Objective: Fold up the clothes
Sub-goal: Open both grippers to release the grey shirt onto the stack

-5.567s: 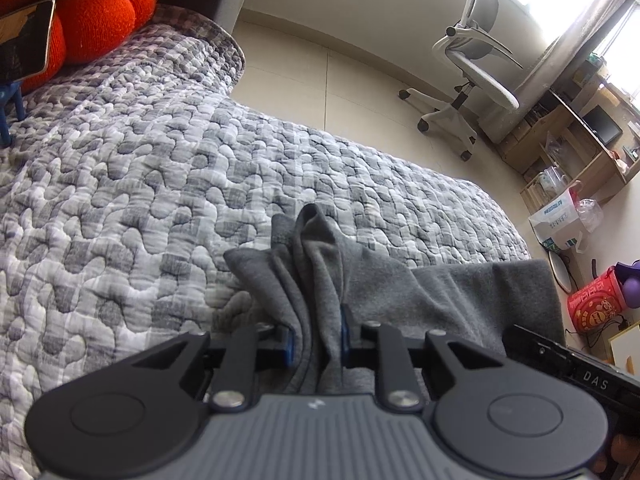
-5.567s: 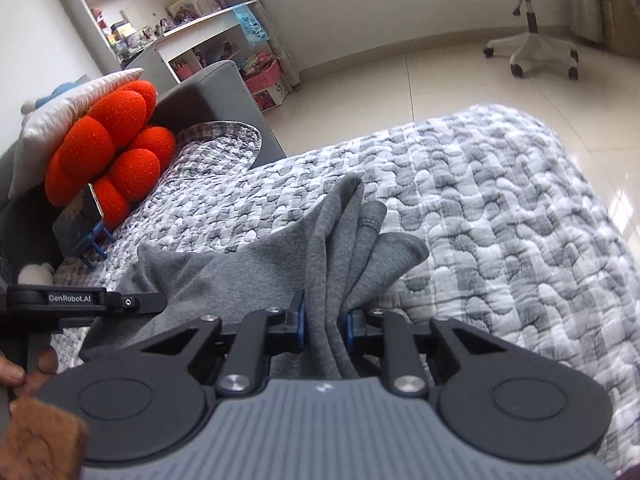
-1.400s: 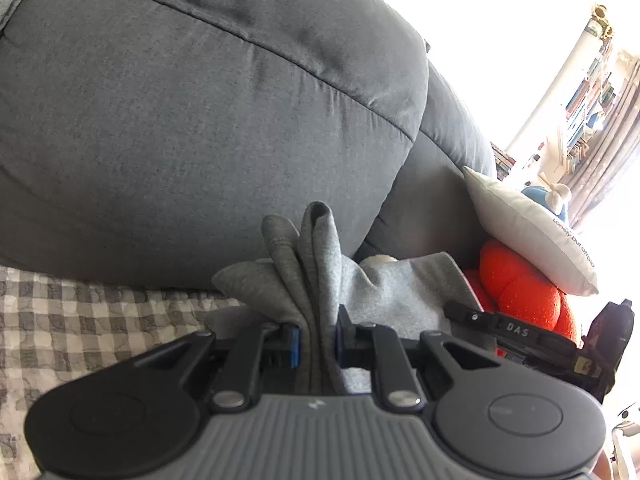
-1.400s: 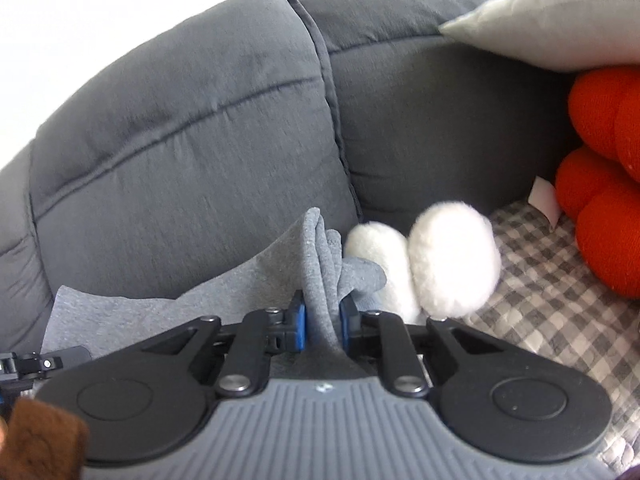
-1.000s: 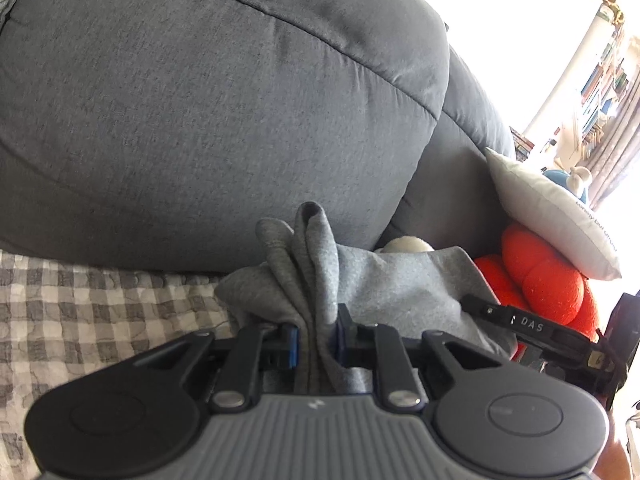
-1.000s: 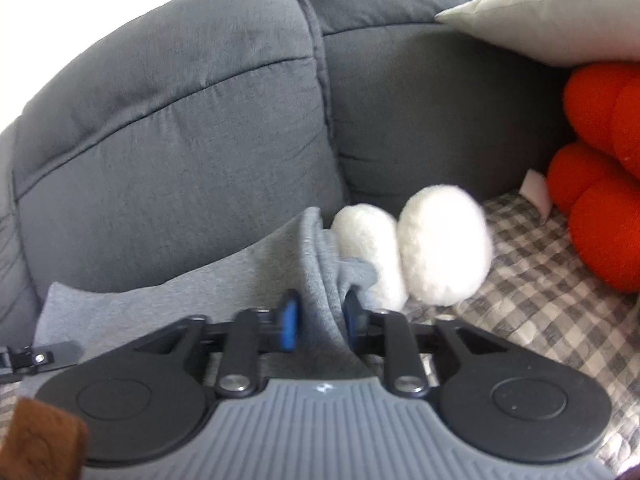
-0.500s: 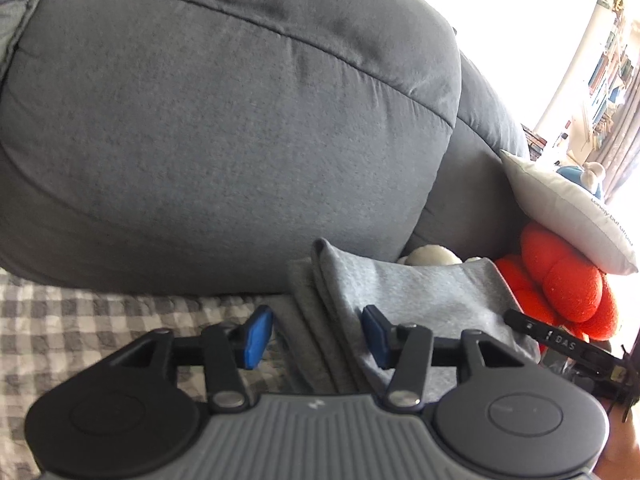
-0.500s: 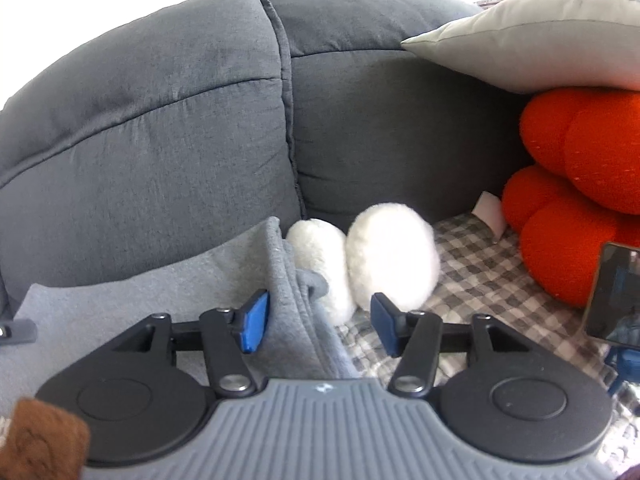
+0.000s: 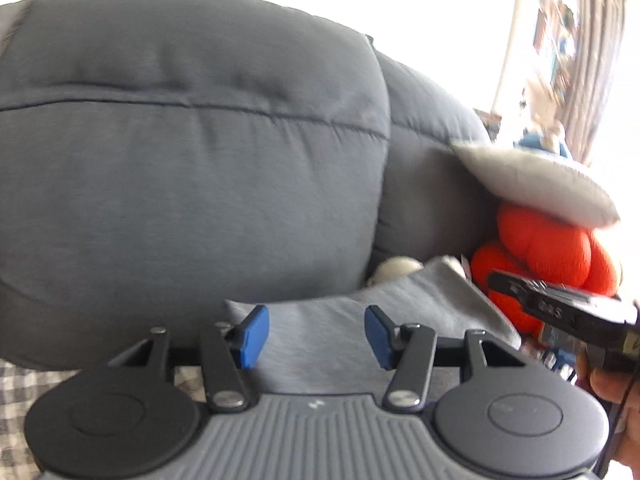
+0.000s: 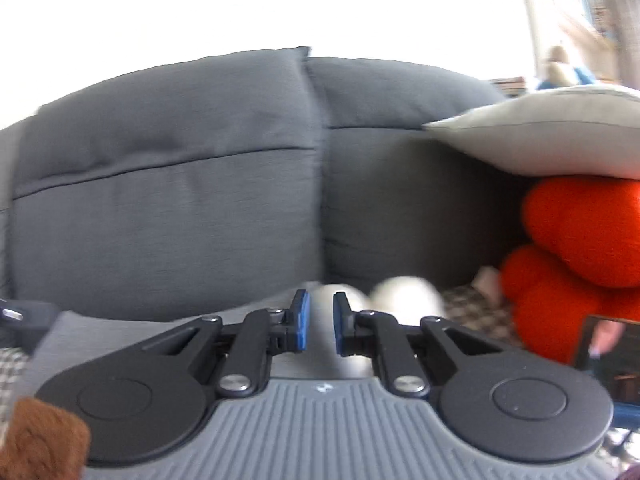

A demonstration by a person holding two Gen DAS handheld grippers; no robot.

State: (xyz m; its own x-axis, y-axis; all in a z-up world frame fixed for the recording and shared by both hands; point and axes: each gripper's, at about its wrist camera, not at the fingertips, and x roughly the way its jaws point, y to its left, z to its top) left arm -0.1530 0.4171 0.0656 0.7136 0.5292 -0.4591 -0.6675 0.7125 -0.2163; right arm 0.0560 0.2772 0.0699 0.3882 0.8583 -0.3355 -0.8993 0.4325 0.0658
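Garment [image 9: 340, 332]: 1 (grey, flat), clear of 2 tools' jaws.

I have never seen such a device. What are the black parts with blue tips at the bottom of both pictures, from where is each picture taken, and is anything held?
There is no robot here. A person carries a two-finger tool in each hand, and a wide-angle camera on each tool looks forward along its fingers. One picture comes from the left hand-held gripper, the other from the right hand-held gripper. The blue tips are the finger pads.

Both face a dark grey sofa backrest. A grey garment lies on the seat against it, on a checked cover. To the right are a red-orange plush cushion under a pale pillow, and something white and fluffy, blurred.

Nothing is held. The left jaws stand wide apart over the garment; the right jaws are narrower, with a visible gap and nothing pinched between them.
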